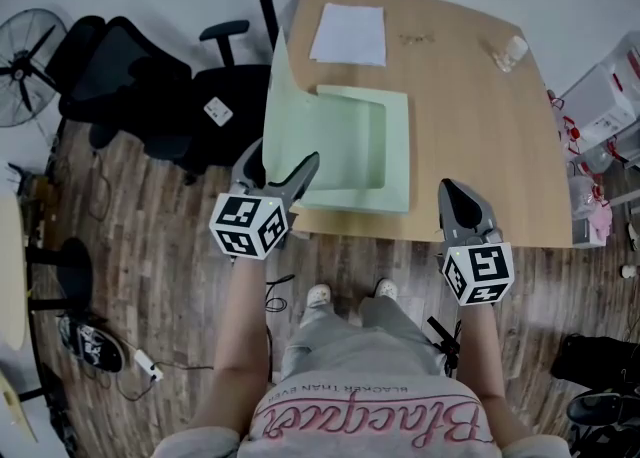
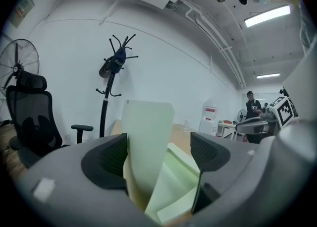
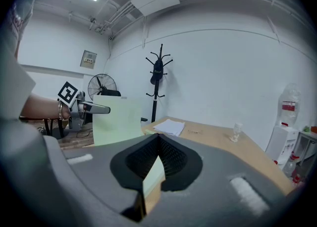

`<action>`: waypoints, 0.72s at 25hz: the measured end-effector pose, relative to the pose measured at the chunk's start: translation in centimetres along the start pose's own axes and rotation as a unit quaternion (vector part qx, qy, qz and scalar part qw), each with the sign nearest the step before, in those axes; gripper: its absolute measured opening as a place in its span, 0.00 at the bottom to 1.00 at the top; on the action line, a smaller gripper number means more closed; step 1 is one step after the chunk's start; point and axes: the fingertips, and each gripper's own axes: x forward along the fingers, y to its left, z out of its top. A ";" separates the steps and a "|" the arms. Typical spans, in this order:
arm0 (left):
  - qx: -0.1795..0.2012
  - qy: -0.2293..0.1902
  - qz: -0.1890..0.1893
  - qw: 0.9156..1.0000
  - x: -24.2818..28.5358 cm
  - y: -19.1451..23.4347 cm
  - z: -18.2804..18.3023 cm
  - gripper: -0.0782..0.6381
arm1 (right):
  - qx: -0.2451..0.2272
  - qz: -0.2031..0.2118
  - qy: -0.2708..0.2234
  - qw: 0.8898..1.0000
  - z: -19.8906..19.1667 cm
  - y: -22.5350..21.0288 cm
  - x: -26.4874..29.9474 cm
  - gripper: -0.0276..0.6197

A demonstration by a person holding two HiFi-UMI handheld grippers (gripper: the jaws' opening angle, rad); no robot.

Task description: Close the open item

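Folder look: The pale green card folder (image 1: 375,151) is open. Its bottom half lies flat and has a shallow sunk part in the middle. Its cover (image 1: 283,111) stands up along the left side and tilts a little.

Folder place: It is on the near left part of the light brown wooden table (image 1: 470,116). Its near edge is just beside the table's near edge.

Left gripper: The left gripper (image 1: 285,156) is at the folder's near left corner. Its jaws are wide apart. The cover stands between them, close against the left jaw, and the right jaw does not touch it.

Right gripper: The right gripper (image 1: 448,188) is over the table's near edge, to the right of the folder and apart from it. Its jaws are closed, tip to tip. A thin green and brown strip shows low in the slit, and I cannot tell what it is.

Counts: There are one folder, two grippers, one stack of white paper sheets (image 1: 348,34), one small clear plastic thing (image 1: 510,53), one black office chair (image 1: 140,86) and one round floor fan (image 1: 25,66).

Only the head view shows: the whole flat half of the folder.

Only the gripper views show: the black coat stand (image 2: 115,67) by the far white wall. The right gripper view also shows a big clear water bottle (image 3: 288,104) at the far right.
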 end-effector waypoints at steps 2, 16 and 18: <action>0.005 0.004 -0.006 1.000 0.7 -1.0 0.0 0.67 | 0.002 -0.002 -0.003 1.000 0.2 -0.9 -0.1 0.04; 0.046 0.065 -0.081 0.994 5.4 -8.8 -2.4 0.71 | -0.002 -0.015 -0.026 1.000 1.4 -5.6 -0.3 0.04; 0.053 0.082 -0.098 0.990 6.0 -9.9 -3.1 0.73 | -0.003 -0.015 -0.030 0.999 1.6 -5.9 -0.2 0.04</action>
